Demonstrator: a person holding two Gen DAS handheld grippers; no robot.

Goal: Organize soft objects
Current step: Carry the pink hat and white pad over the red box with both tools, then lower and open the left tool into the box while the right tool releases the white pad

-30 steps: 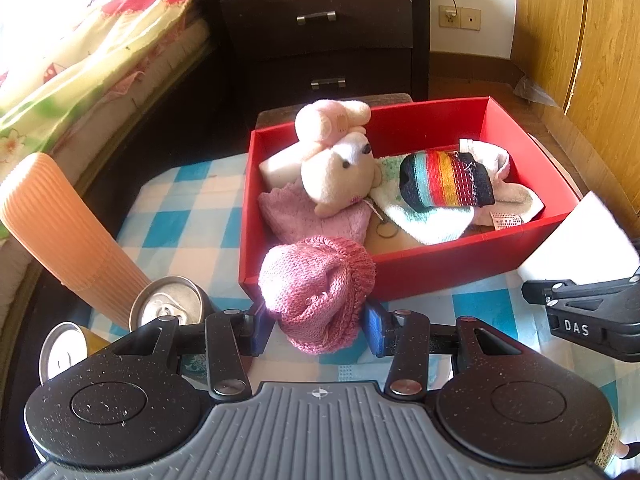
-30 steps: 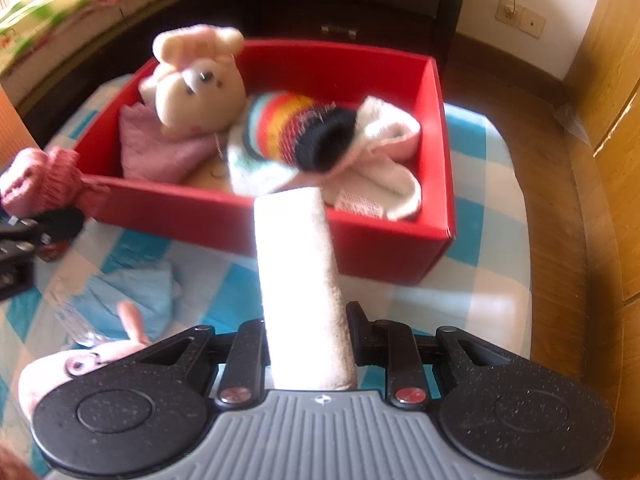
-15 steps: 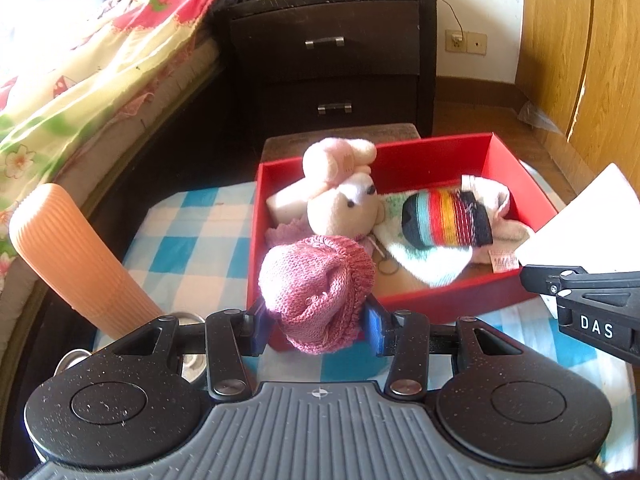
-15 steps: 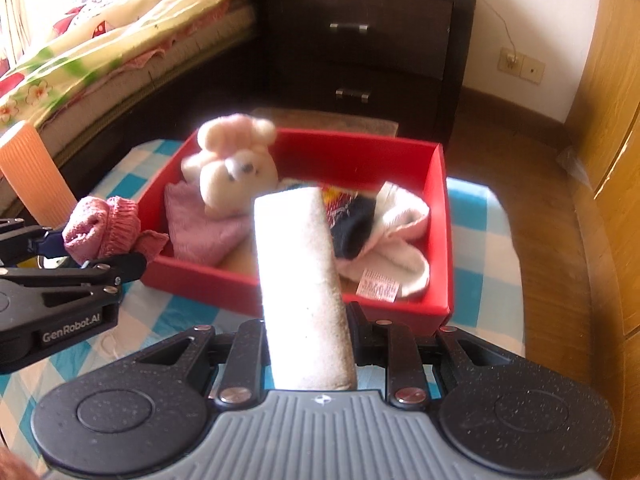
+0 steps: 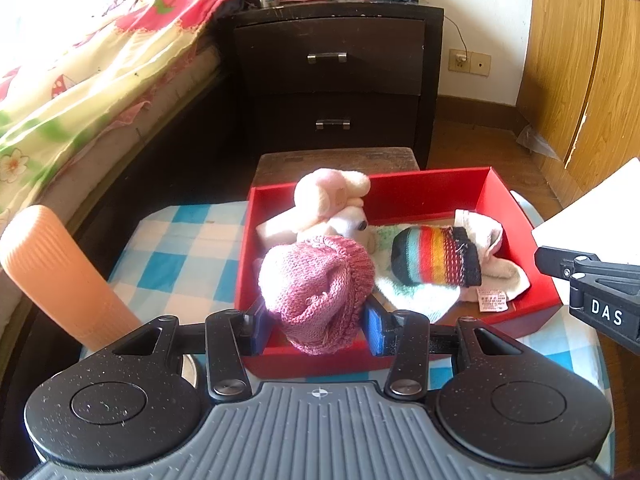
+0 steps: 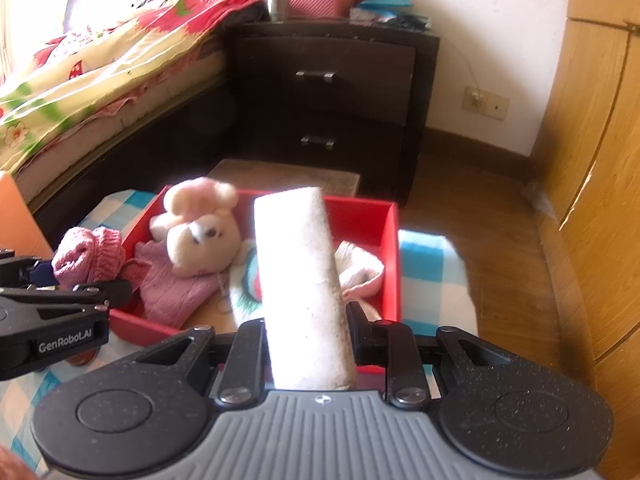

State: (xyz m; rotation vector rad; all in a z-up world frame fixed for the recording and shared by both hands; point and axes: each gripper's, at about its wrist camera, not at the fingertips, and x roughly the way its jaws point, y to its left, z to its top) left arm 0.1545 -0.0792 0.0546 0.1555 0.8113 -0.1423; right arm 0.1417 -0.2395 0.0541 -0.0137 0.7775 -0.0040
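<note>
My left gripper (image 5: 316, 316) is shut on a pink knitted hat (image 5: 316, 280), held above the near left corner of the red box (image 5: 440, 192). Inside the box lie a cream plush bunny (image 5: 332, 200), a rainbow-striped sock (image 5: 436, 260) and white socks (image 5: 500, 272). My right gripper (image 6: 308, 332) is shut on a stiff white rectangular cloth pad (image 6: 300, 280) that sticks up in front of the box (image 6: 392, 248) and hides its fingertips. The left gripper with the hat (image 6: 88, 252) shows at the left of the right wrist view. The bunny (image 6: 200, 232) lies on a pink knit (image 6: 172, 288).
The box rests on a blue-checked tablecloth (image 5: 188, 248). An orange ribbed tube (image 5: 60, 276) stands at the left. Behind are a low stool (image 5: 336, 160), a dark nightstand (image 5: 332, 72), a bed (image 5: 80, 80) at the left and wooden wardrobe doors (image 5: 580, 80) at the right.
Both grippers have risen with their loads. The pink hat now hangs over the box's near left corner, and the white pad stands higher before the box.
</note>
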